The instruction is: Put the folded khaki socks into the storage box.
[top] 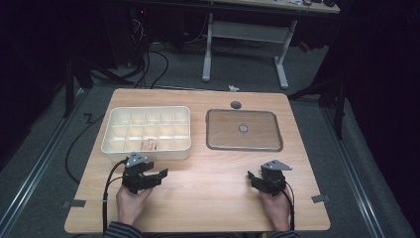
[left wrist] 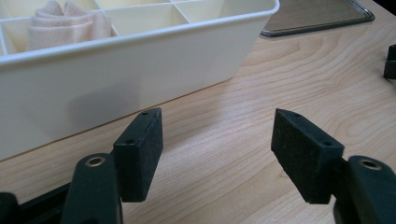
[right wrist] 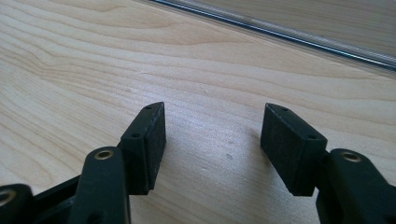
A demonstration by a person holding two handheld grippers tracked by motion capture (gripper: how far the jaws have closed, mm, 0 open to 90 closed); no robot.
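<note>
A cream divided box [top: 146, 131] stands on the left half of the wooden table. One of its front compartments holds a folded pinkish cloth [top: 148, 145], which also appears in the left gripper view [left wrist: 65, 23]. My left gripper [top: 157, 170] rests just in front of the box, jaws open with bare wood between them [left wrist: 217, 126]. My right gripper [top: 251, 177] sits near the front right of the table, open and empty [right wrist: 212, 123]. A clear flat tray [top: 243, 130] lies beyond it, its rim at the top of the right gripper view [right wrist: 280, 35].
A small dark round object [top: 236, 104] lies behind the tray near the table's far edge. A small round piece [top: 243, 128] sits in the tray's middle. Cables trail off the table's left side. A white desk frame [top: 245, 29] stands on the floor behind.
</note>
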